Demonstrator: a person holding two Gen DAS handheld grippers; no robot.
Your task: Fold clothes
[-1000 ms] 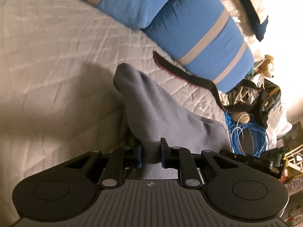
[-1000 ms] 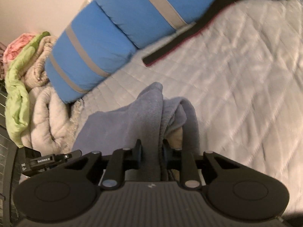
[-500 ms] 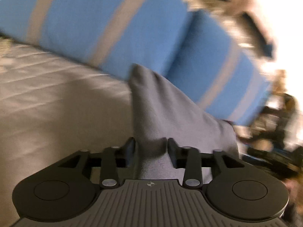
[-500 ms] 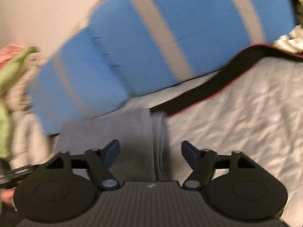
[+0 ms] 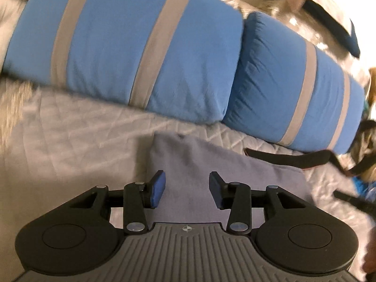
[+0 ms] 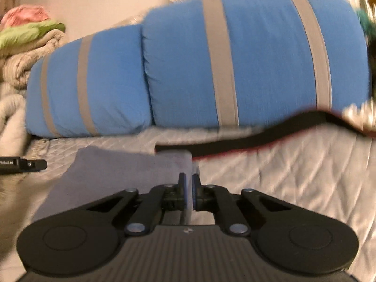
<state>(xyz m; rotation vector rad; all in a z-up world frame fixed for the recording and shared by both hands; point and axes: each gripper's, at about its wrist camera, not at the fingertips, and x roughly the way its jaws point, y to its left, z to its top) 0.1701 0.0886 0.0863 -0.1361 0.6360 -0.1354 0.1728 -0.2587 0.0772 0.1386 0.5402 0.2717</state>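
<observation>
Two claws, one grey garment (image 5: 211,164) lying flat on the quilt (image 5: 70,141) by the pillows (image 5: 141,47) — your left gripper (image 5: 186,189) gapes wide, your right gripper (image 6: 188,193) is pinched together, maybe on cloth — further folds possibly left.

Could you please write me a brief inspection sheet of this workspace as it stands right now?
Surface: quilted bedspread, pale, creased.
Job's things: grey garment lying flat on the bedspread.
Clutter: black strap lying beside the garment; bundled blankets.
Grippers: left gripper open above the garment; right gripper shut, whether on cloth is unclear.
Cables: nothing seen.
Surroundings: two blue pillows with grey stripes; plain wall.
</observation>
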